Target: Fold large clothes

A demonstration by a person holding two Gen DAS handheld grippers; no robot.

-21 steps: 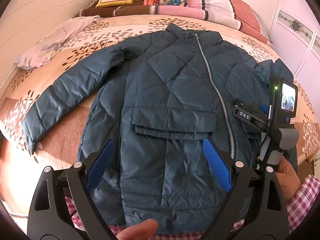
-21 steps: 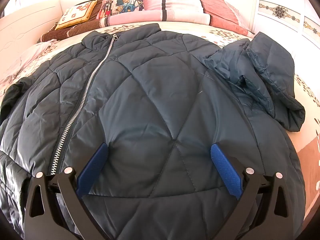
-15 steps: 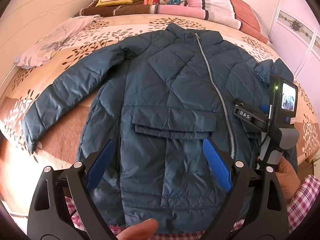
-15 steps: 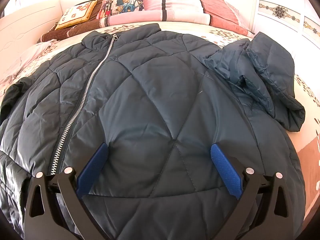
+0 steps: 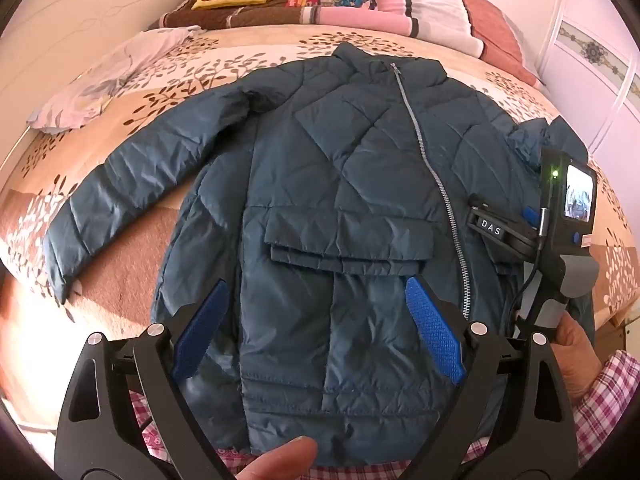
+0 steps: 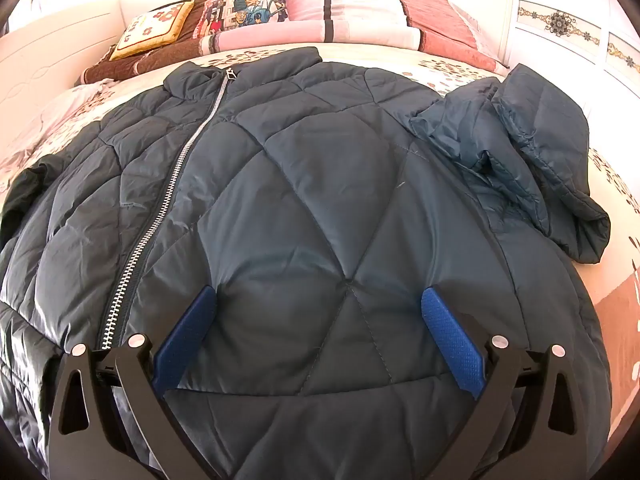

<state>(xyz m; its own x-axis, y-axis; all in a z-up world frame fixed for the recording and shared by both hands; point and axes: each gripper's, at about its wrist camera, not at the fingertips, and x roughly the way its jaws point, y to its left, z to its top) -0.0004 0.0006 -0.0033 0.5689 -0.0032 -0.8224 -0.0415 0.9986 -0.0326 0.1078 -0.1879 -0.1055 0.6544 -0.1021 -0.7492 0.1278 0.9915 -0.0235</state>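
Nothing has moved: both grippers, left (image 5: 316, 328) and right (image 6: 320, 336), hang open over the dark teal quilted jacket (image 5: 340, 200), its collar at twelve o'clock.

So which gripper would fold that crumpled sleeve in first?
Probably the right hand-held gripper: open over the jacket, with the bunched sleeve on its side. The left one faces the other half.

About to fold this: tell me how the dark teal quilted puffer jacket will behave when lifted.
The dark teal quilted puffer jacket is probably floppy: its sleeve lies crumpled. Its sheen suggests a slippery shell. The puffy quilting suggests it is light but springy.
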